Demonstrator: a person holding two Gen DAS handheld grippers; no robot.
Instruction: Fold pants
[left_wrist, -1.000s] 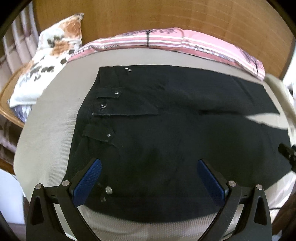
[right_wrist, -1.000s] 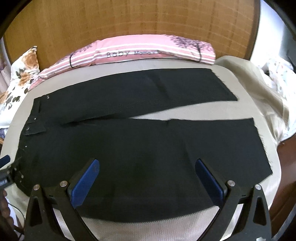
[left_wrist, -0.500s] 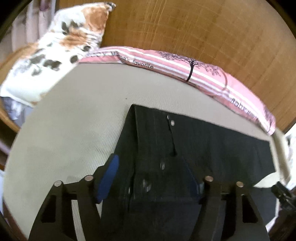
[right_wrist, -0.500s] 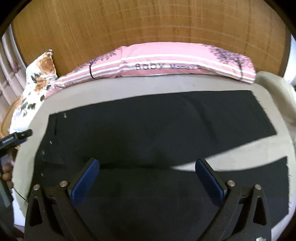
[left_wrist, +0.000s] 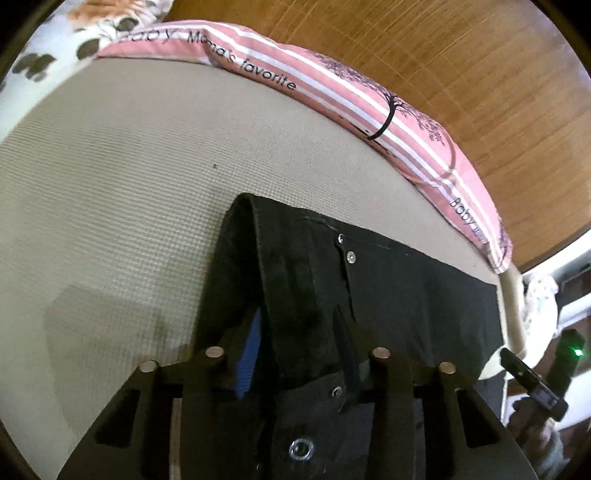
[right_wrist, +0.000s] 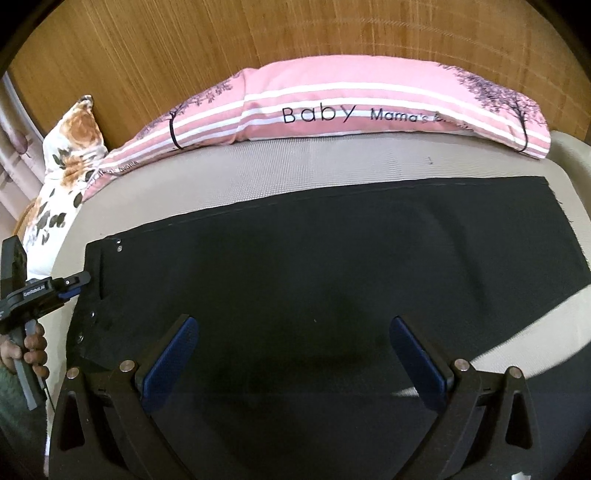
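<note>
Black pants (right_wrist: 332, 266) lie flat on a beige mattress (left_wrist: 129, 184), waist to the left, legs running right. My left gripper (left_wrist: 295, 321) is at the waist, jaws closing, with a raised fold of the waistband (left_wrist: 295, 280) filling the gap between its blue pads. In the right wrist view that left gripper (right_wrist: 74, 284) sits at the waist's left edge, held by a person's hand (right_wrist: 33, 347). My right gripper (right_wrist: 291, 325) hovers open over the middle of the legs, nothing between its fingers. It shows as a dark tip (left_wrist: 532, 376) at the right edge of the left wrist view.
A pink striped pillow (right_wrist: 369, 107) lies along the mattress's far edge against a wooden headboard (right_wrist: 184, 55). A floral pillow (right_wrist: 66, 166) sits at the far left. Bare mattress shows beyond the pants and left of the waist.
My left gripper moved to the waist's far corner and its jaws narrowed from wide apart onto the waistband. My right gripper moved forward over the legs and stays wide.
</note>
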